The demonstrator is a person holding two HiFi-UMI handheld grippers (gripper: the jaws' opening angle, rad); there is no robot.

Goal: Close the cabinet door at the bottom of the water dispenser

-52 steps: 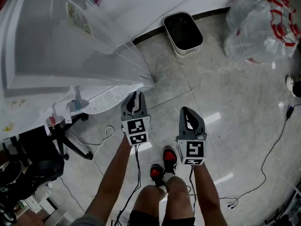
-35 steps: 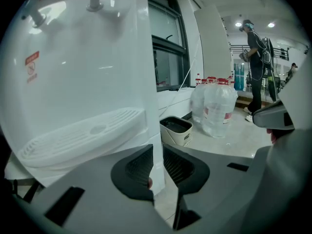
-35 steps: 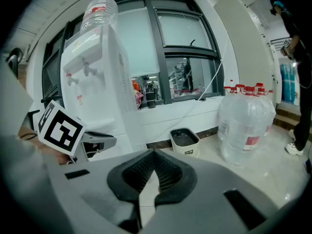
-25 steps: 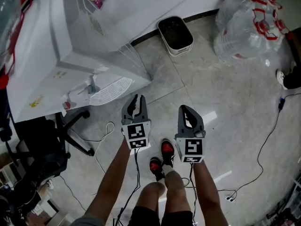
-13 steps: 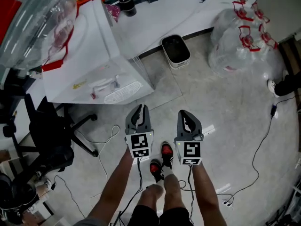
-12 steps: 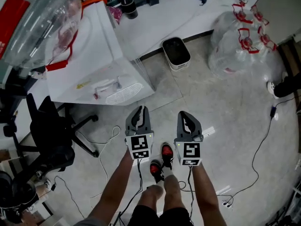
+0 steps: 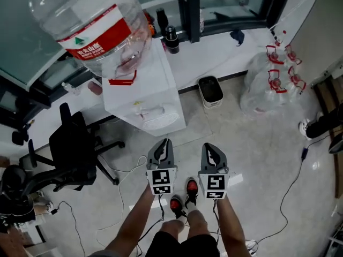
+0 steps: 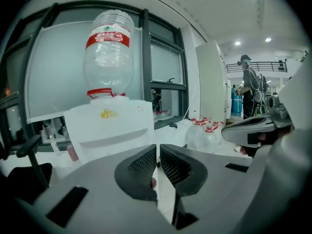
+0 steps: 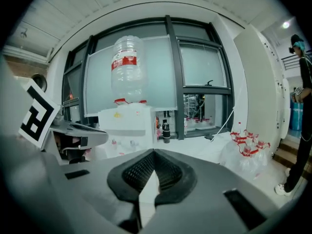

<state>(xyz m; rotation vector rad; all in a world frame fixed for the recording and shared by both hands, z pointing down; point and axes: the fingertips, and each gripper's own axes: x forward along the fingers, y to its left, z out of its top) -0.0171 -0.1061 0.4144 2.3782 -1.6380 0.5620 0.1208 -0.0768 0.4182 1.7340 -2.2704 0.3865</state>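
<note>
The white water dispenser [image 7: 147, 98] stands by the window wall with a clear bottle [image 7: 102, 23] upside down on top. From this steep angle its taps and drip tray show, but the bottom cabinet door is hidden. Both grippers are held side by side in the air in front of it, well apart from it. The left gripper [image 7: 162, 150] has nothing between its jaws, which are closing, with only a narrow slit left [image 8: 158, 147]. The right gripper [image 7: 213, 153] is shut and empty, its tips touching [image 9: 154, 152]. Both gripper views look level at the dispenser [image 8: 109, 126] [image 9: 127, 123].
A black office chair [image 7: 75, 154] stands left of the dispenser. A dark waste bin [image 7: 210, 90] sits to its right, then a bag of empty bottles [image 7: 270, 82]. Cables [image 7: 289, 181] trail over the tiled floor. My shoes [image 7: 185, 194] are below the grippers.
Both grippers and the head camera have risen together, away from the floor. The whole dispenser with its bottle has come into view. The left jaws have narrowed.
</note>
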